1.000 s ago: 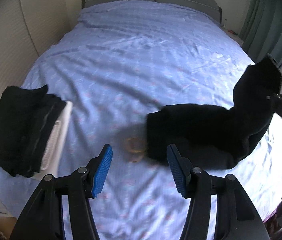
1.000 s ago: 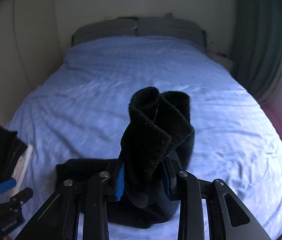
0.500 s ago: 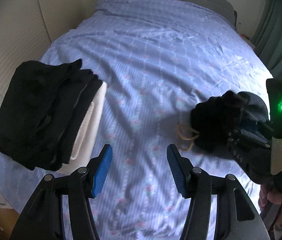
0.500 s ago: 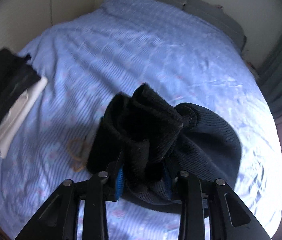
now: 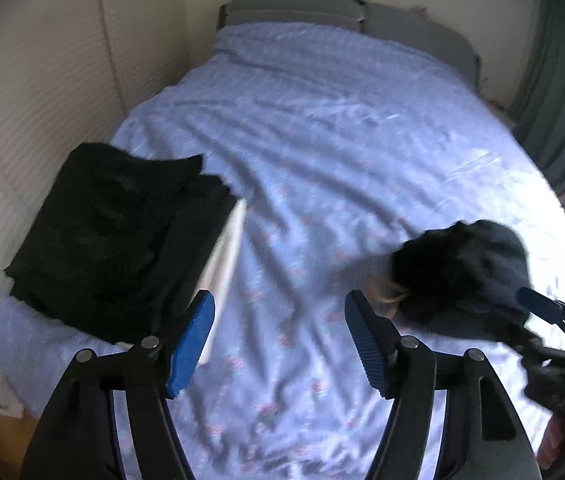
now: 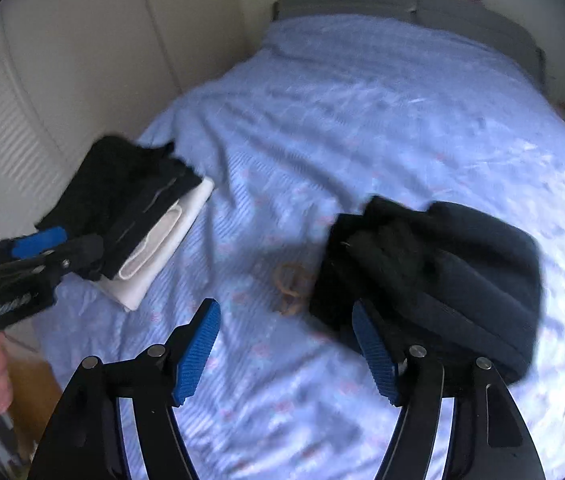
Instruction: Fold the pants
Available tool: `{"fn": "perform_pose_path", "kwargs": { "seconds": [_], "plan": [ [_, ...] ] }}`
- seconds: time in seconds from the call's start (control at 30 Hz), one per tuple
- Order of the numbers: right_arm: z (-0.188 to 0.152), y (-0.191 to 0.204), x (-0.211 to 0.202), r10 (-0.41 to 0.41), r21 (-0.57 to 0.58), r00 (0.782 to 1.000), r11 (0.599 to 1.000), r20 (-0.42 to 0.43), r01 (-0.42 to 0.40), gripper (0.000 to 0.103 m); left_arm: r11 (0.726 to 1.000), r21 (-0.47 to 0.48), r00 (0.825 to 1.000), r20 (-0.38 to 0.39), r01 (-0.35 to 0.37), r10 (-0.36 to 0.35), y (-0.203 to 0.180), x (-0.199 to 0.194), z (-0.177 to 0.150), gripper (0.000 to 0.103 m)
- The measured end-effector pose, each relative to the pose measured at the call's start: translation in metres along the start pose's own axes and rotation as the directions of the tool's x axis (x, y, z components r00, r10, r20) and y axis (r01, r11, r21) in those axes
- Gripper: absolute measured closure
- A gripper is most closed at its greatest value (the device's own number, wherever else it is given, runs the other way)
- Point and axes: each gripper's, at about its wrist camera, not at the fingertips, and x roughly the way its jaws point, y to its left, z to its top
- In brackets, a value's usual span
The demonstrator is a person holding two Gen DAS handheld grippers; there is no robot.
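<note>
Lying on bed [image 6: 362, 120]: one folded pants [image 6: 434, 272], one clothes stack [image 6: 134, 204].

Black and dark navy for the folded pants [image 6: 434, 272]; pale lavender-blue with faint stripes and small pink flowers for the bedsheet [image 5: 322, 140]; black over white in the stack of folded clothes [image 5: 122, 240]; tan for the rubber bands [image 6: 290, 286]; grey for the headboard [image 5: 294, 8]; blue ribbed pads [image 6: 198, 350] on black tools.

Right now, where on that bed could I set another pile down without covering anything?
The far half of the bed, up to the grey headboard, is bare. Nearer, the strip between the folded stack and the dark pants is narrow, and a tan band lies there.
</note>
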Motion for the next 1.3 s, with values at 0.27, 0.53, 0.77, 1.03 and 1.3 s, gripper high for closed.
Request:
{"fn": "perform_pose_path", "kwargs": {
  "seconds": [0.27,0.53,0.77,1.03,1.3],
  "plan": [
    [-0.020,-0.131,-0.041,-0.155,0.338,0.987,0.932,0.053,0.128,0.033,0.977,0.105,0.982,0.005,0.186,-0.187,-0.090,0.012,0.008,0.036],
    [-0.045,-0.209,-0.004,-0.154,0.505,0.988,0.852,-0.012,0.139,0.033,0.962,-0.065,0.957,-0.100,0.266,-0.271,-0.154,0.068,0.012,0.036],
    [-0.066,-0.233,0.040,-0.076,0.546,0.993,0.830,-0.091,0.113,0.033,0.939,-0.298,0.967,-0.128,0.174,-0.220,-0.155,0.103,0.006,0.038],
    [-0.070,-0.221,0.061,0.045,0.508,0.993,0.861,-0.112,0.019,0.034,0.939,-0.324,0.969,-0.168,0.118,-0.180,-0.169,0.129,-0.005,0.029],
    [-0.067,-0.213,0.063,0.048,0.466,0.992,0.885,-0.116,0.012,0.034,0.918,-0.356,0.957,-0.158,0.176,-0.245,-0.165,0.141,-0.003,0.077]
  ]
}}
